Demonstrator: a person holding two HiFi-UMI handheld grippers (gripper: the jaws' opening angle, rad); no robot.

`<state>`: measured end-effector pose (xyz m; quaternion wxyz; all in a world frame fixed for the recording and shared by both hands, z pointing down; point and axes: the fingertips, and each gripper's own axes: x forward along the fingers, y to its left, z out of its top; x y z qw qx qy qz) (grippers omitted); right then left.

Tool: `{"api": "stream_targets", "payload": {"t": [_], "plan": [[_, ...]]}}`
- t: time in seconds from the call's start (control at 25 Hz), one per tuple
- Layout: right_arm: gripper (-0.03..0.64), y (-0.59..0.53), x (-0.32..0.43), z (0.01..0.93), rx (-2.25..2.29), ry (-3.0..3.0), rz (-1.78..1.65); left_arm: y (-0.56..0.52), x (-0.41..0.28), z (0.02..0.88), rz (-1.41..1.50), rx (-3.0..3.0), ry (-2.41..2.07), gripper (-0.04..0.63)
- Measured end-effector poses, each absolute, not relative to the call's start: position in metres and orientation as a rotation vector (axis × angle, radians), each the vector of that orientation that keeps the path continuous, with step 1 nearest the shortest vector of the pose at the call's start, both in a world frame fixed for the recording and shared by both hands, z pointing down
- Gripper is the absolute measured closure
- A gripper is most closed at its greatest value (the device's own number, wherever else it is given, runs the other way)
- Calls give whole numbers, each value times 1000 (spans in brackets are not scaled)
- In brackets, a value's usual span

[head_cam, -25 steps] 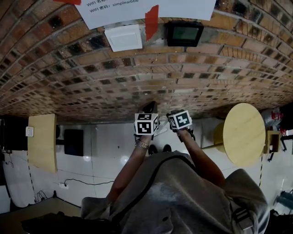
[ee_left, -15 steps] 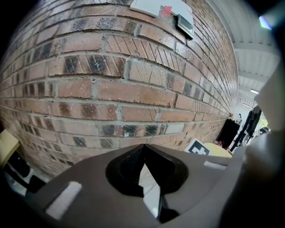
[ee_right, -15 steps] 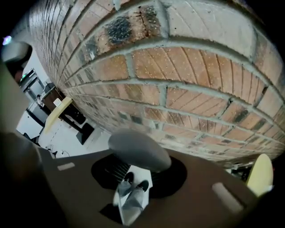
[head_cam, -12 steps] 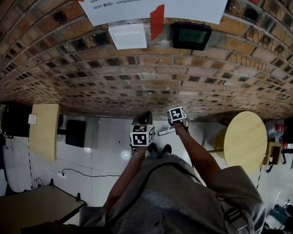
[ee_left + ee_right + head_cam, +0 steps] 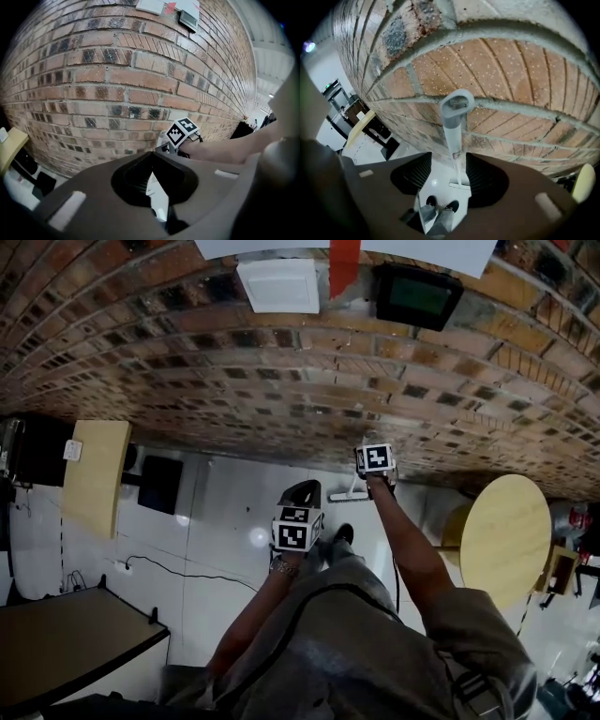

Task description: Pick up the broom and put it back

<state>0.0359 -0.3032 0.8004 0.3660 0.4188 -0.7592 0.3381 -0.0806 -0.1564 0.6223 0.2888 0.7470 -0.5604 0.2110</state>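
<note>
Head view: one broom [image 5: 347,494] stands at the foot of the brick wall [image 5: 281,390], its pale flat head on the floor. There are two grippers: the right gripper [image 5: 373,474] is at the broom's handle, and the left gripper [image 5: 301,498] is farther from the wall.

Left gripper view: its jaws meet at the tips, with nothing between them.

Right gripper view: the slim grey handle, with a loop at its top, rises against the wall between the opening jaws, which are clear of it.
</note>
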Motion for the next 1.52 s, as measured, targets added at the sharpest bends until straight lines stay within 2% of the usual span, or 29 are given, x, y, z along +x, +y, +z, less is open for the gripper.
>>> {"api": "stream_targets", "payload": {"t": [0.32,0.44,0.52,0.56,0.88,1.24,1.52], "plan": [[425,-234,34,752,1192,-2031,876,-117,-90,610,539,2078,-1449,591],[487,-173,8,706,1237,-2122,949,-92,-94,606,511,2124,-1415,591],[590,-126,-12,682,1253,-2151,989,-71,-97,605,492,2143,-1388,591],[612,-102,-21,672,1256,-2156,1003,-60,-98,605,484,2147,-1377,591],[612,31,-69,632,1216,-2206,879,20,-104,614,505,2188,-1302,591],[612,55,-64,601,1176,-2255,824,39,-85,585,479,2229,-1333,591],[612,55,-58,594,1123,-2284,796,44,-78,594,489,2169,-1354,591]]}}
